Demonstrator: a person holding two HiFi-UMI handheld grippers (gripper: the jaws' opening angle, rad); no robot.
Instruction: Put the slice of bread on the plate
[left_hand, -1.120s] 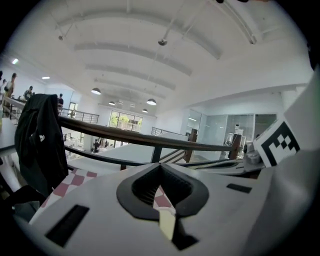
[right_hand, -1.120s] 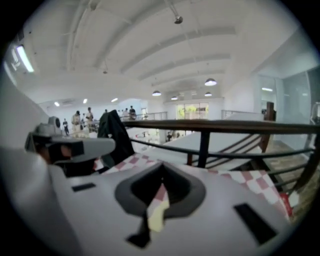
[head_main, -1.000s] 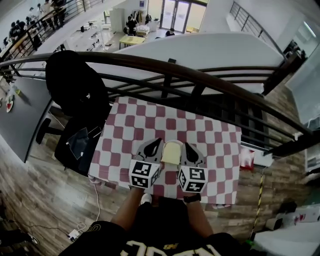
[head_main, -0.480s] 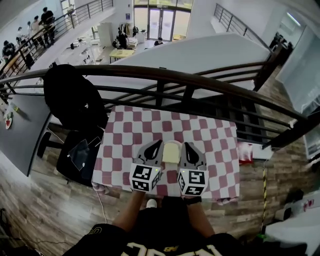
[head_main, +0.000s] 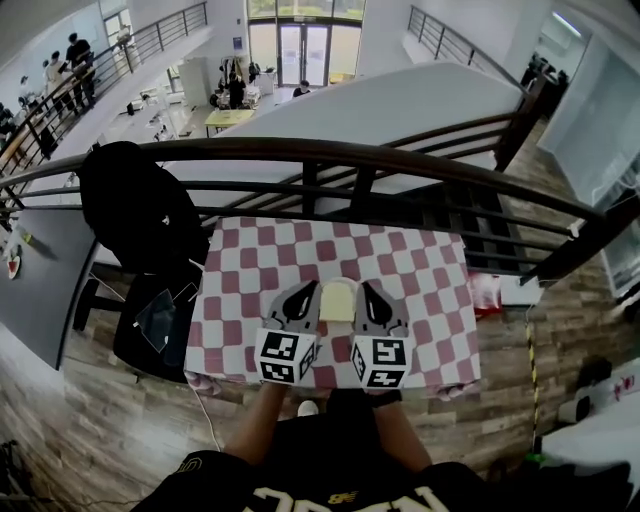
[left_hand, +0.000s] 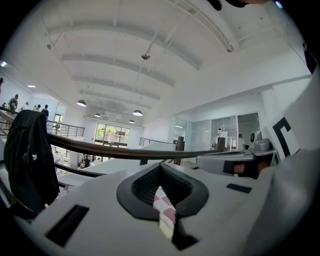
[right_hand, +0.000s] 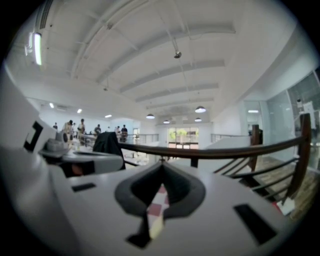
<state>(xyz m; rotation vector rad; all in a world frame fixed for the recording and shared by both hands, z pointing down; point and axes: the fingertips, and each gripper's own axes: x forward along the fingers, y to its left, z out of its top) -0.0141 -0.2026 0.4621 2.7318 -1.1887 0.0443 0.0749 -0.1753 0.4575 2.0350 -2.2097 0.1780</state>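
Over checkered tablecloth (head_main: 420, 270), slice of bread (head_main: 338, 300) sits between closed left hand-held gripper (head_main: 313, 289) and closed right hand-held gripper (head_main: 364, 289).

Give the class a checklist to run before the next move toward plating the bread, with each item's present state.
1. Slice of bread found, between left gripper and right gripper: ok.
2. Plate in view: not ok; none shows.
3. Jaws of left gripper apart for a grasp: not ok, shut.
4. Jaws of right gripper apart: not ok, shut.
5. Bread resting on the checkered tablecloth or lifted: cannot tell.
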